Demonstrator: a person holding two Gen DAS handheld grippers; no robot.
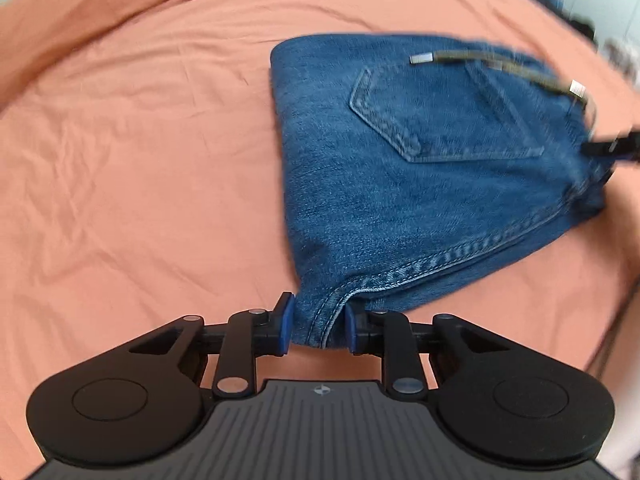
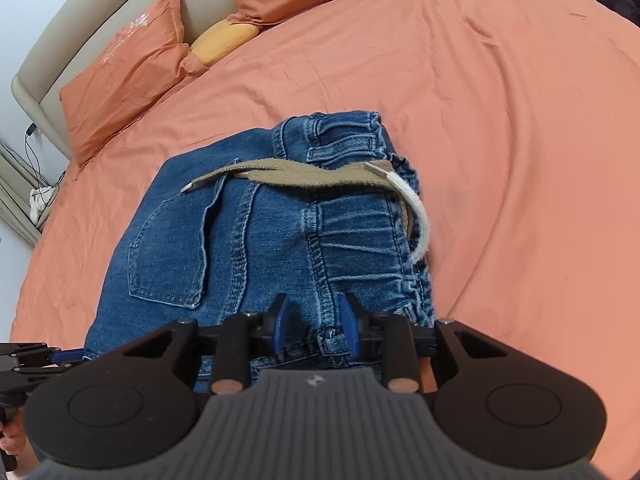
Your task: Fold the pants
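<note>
left wrist view: one jeans (image 1: 400,184), two grippers (image 1: 318,322) clamping

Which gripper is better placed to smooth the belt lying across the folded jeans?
Probably the right gripper: it sits at the waistband of the jeans, beside the khaki belt. The left gripper grips the far corner, away from the belt.
</note>
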